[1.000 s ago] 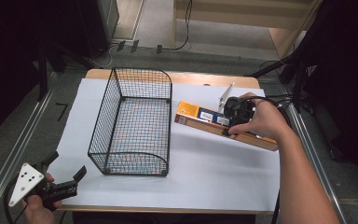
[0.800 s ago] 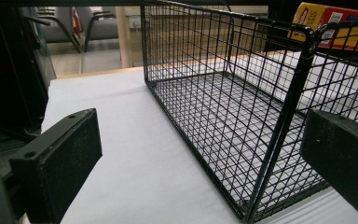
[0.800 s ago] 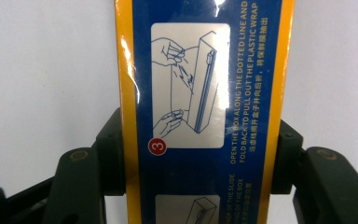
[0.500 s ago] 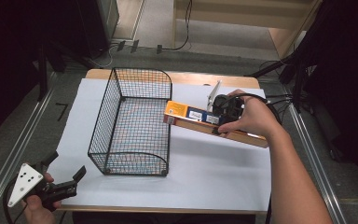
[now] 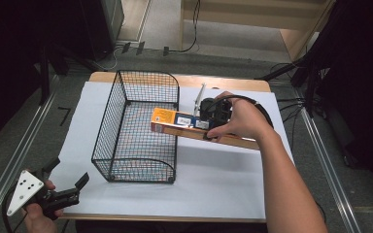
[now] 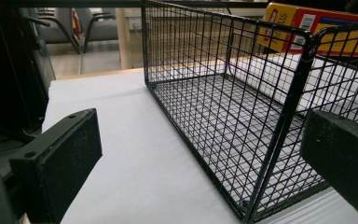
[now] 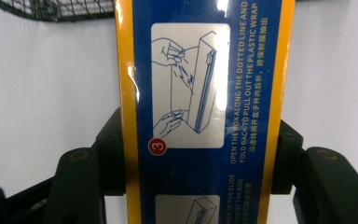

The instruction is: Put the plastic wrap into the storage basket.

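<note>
Covering the table [image 5: 223, 194], a white sheet carries a black wire basket [image 5: 136, 131] standing upright at its left half. Long plastic-wrap box [image 5: 175, 119], yellow and blue, is lifted level, one end over the basket's right rim, the rest reaching right above the sheet. Right gripper [image 5: 212, 112] is clamped across the box's width, both pads against its long edges. Left gripper [image 5: 63, 187] sits at the near left corner, jaws spread, nothing between them.

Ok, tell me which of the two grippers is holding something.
The right gripper, by the wire basket's right wall: its jaws clamp the long plastic-wrap box. The left gripper, at the table's near-left corner, is open and empty.
</note>
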Available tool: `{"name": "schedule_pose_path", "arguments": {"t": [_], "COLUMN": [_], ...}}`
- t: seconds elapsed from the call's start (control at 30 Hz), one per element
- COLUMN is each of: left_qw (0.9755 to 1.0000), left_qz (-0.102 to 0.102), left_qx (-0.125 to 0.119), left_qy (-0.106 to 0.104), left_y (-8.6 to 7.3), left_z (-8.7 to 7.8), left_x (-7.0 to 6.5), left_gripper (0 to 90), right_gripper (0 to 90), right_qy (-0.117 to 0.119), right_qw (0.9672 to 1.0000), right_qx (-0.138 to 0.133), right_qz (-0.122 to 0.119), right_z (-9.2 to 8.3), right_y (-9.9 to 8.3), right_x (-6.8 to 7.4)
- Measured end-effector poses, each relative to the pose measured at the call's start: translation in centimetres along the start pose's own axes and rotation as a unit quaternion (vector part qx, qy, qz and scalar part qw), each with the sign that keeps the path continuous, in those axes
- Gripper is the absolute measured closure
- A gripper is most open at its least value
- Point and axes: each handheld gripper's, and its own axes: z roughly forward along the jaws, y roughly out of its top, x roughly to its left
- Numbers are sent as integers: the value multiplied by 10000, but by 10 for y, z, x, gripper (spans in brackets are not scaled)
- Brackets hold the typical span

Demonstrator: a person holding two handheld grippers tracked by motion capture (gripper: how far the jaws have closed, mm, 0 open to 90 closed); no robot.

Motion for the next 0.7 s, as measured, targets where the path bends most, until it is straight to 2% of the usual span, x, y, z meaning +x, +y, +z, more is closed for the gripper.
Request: {"name": "schedule_pose_path", "arguments": {"t": [0.17,0.3,0.7], "left_qw": [10000,10000,10000], "left_qz": [4,3,36], "left_qx": [-9,-7,14], "left_qy": [-8,-11,-65], "left_y": [0,0,0], "left_z": [0,0,1], "left_x": [0,0,-3], "left_gripper": [0,0,0], "right_gripper": [410,410,409], "right_qy": [-7,27,77], "right_qw": [9999,9999,9993], "right_qx": [-57,20,2], "right_qz": [-117,-157,-358], "right_z": [0,4,9], "right_y": [20,34,67], "right_x": [3,7,15]}}
